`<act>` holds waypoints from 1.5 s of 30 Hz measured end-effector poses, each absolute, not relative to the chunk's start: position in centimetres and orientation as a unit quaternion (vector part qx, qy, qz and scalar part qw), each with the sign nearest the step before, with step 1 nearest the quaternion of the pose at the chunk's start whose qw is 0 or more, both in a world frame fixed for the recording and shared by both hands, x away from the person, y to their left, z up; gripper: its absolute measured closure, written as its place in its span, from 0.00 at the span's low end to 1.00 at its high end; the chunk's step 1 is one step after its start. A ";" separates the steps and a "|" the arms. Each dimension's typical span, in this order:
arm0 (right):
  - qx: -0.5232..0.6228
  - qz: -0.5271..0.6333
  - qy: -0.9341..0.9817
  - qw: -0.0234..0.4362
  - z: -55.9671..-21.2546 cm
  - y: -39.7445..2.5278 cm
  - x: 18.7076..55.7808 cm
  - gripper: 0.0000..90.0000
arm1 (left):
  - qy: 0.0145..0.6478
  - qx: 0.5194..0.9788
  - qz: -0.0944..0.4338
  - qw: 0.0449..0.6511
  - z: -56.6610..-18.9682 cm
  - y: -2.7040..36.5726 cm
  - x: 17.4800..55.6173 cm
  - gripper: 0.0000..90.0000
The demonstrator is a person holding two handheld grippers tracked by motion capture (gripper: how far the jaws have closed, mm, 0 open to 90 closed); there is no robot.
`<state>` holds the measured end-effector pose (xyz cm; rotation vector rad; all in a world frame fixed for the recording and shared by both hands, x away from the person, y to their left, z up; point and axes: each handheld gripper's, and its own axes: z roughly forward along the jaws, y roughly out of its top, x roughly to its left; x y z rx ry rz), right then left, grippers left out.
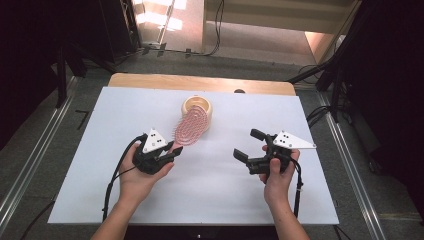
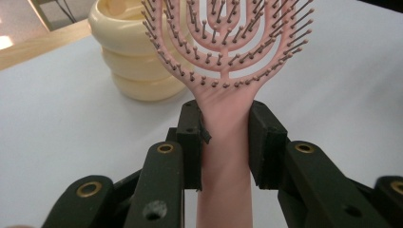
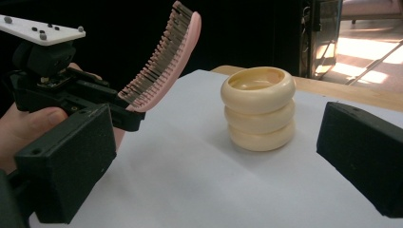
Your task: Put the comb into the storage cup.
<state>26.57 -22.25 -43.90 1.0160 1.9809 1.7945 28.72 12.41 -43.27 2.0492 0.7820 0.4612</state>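
**A:** Item count on the table, please.

**B:** One white table top (image 1: pixel 210 195) with a wooden strip along its far edge. On or over it: one pink hairbrush (image 1: pixel 190 129), one cream ribbed cup (image 1: pixel 197 107), two grippers, two hands.

**A:** Entry for the hairbrush?

**B:** One piece, pink, open looped head with dark bristles. In the left gripper view its handle (image 2: pixel 223 156) runs straight between the two black jaws, which are clamped on it from either side. The head points toward 12 o'clock from the left gripper (image 1: pixel 170 152) and reaches over the cup's near side in the high view. In the right gripper view the brush (image 3: pixel 164 61) is lifted off the table and tilted, bristles facing down toward the table.

**A:** The cup?

**B:** One, cream, three stacked rings in outline, open at the top, standing upright at about 12 o'clock from table centre. In the left gripper view it (image 2: pixel 128 52) sits at 11 o'clock of the jaws, behind the brush head.

**A:** Right gripper?

**B:** One, at 3 o'clock of the left one, well apart from it (image 1: pixel 248 145). Its two jaws stand wide apart with nothing between them; in its own view the cup (image 3: pixel 259 108) shows in the gap, farther off.

**A:** Hands?

**B:** Two: left hand (image 1: pixel 135 177) and right hand (image 1: pixel 277 177), one per gripper.
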 end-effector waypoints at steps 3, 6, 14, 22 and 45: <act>0.351 0.618 0.689 0.138 -44.0 -21.7 26.7 0.00 | 0.307 0.821 0.193 0.441 -43.4 12.0 28.6 0.79; 0.349 0.617 0.692 0.135 -43.9 -21.2 26.9 0.00 | 0.304 0.818 0.198 0.446 -43.5 11.6 28.4 0.79; 0.349 0.621 0.690 0.126 -44.0 -20.3 27.4 0.00 | 0.293 0.809 0.208 0.466 -44.0 10.9 28.0 0.79; 0.342 0.625 0.693 0.108 -44.2 -18.8 27.3 0.00 | 0.284 0.806 0.211 0.474 -45.0 10.0 27.3 0.79; 0.377 0.639 0.666 0.075 -44.4 -16.3 27.0 0.07 | 0.256 0.809 0.211 0.485 -46.3 7.7 25.8 0.79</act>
